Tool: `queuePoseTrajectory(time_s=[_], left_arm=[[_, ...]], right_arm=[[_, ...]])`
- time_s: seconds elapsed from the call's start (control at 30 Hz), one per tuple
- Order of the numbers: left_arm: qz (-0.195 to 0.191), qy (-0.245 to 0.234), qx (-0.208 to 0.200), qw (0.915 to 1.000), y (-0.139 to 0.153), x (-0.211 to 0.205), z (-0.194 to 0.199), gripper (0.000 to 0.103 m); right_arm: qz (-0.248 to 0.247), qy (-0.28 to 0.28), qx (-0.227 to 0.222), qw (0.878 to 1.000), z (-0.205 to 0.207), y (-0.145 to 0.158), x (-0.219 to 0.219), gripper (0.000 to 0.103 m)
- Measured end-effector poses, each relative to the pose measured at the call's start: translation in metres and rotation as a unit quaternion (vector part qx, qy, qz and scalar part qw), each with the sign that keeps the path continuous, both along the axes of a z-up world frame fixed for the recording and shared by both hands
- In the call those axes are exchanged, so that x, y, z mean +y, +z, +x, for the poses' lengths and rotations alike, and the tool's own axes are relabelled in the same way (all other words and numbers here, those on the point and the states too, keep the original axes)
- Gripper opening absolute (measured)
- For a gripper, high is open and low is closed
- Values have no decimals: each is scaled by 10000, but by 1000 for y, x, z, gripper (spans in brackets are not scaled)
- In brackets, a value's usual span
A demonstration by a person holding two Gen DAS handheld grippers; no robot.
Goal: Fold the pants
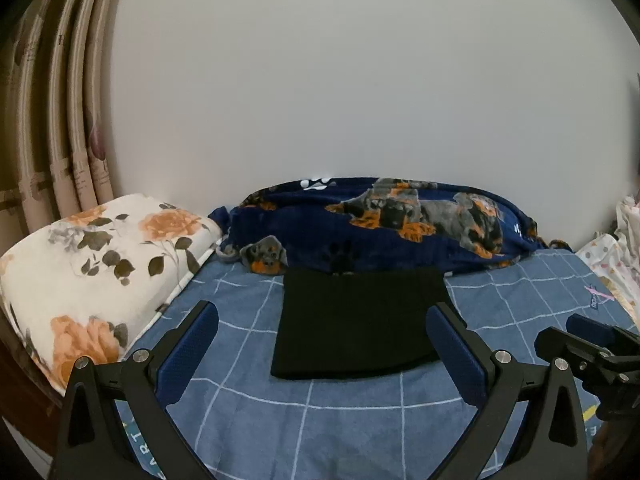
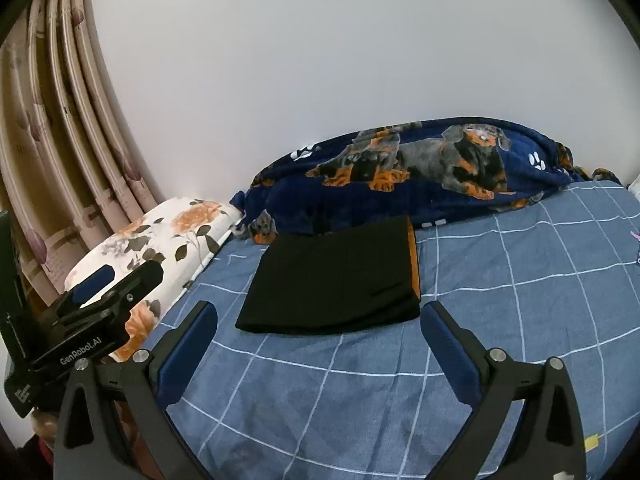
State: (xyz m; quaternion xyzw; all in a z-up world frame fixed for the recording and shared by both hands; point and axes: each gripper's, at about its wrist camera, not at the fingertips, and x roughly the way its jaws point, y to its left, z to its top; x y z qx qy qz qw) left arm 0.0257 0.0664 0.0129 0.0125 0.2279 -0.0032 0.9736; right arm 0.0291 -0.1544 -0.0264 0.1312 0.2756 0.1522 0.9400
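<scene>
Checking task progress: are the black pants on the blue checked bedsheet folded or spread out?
Folded. The black pants lie as one compact rectangle with stacked layers at the right edge; both grippers are open and clear.

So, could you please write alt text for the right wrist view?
A folded black fabric pants bundle lies on a blue grid-patterned bedsheet, beyond the open right gripper. A navy dog-print fleece blanket lies behind.

Open bed sheet [image 2: 520, 280] right of and before folded pants [image 2: 336, 276]; dog blanket [image 2: 420, 184] behind, floral pillow [image 2: 168, 236] left.
</scene>
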Motion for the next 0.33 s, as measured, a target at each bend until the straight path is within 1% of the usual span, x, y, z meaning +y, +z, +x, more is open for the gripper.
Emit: queuePoseTrajectory(time_s=[0.07,0.23,0.33], left_arm=[[-28,0,-25,10000,-1,1,-1,103],[123,93,-218,9996,-6,-1,-5,103],[88,7,-113,9999,-7,-2,-3,103]], right_arm=[[-5,5,16,10000,1,-1,0,102],[10,30,78,10000,2,-5,1,102],[10,32,93,10000,2,-5,1,102]])
